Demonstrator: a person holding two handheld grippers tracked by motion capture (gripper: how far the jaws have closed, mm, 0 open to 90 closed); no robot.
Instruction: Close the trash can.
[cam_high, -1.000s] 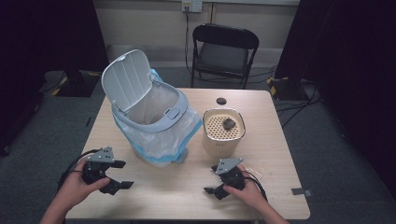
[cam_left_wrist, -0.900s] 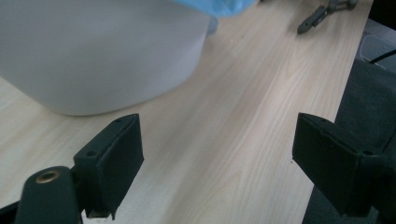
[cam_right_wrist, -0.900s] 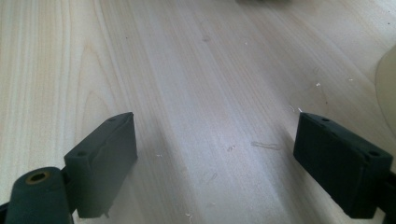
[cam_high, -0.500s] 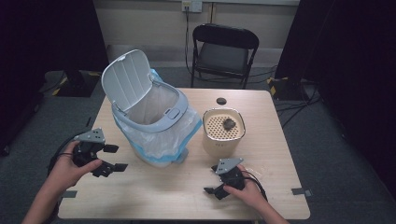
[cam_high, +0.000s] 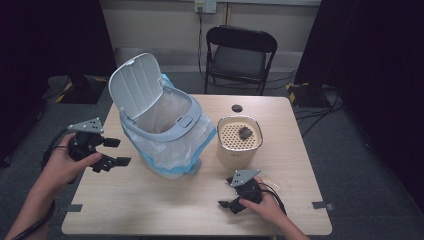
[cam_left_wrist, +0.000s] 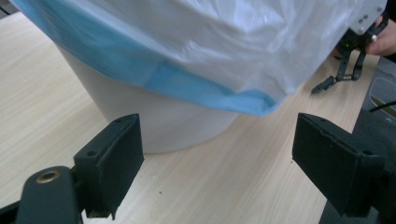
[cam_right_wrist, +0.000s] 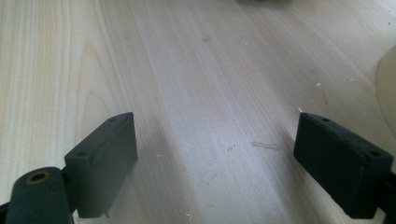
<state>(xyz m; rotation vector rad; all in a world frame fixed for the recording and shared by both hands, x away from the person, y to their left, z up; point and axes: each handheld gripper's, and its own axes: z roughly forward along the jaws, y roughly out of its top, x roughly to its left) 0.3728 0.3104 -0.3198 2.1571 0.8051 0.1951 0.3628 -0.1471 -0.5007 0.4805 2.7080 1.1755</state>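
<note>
Closing in on the lined trash bin (cam_high: 165, 135), the left gripper (cam_high: 111, 152) hangs spread and empty, right gripper (cam_high: 231, 192) likewise splayed on the table (cam_high: 150, 210), a bag-edge grasp looking next.

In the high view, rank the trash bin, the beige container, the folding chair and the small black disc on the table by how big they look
1. trash bin, largest
2. folding chair, though it stands farther back, so its true size is unsure
3. beige container
4. small black disc, smallest
</note>
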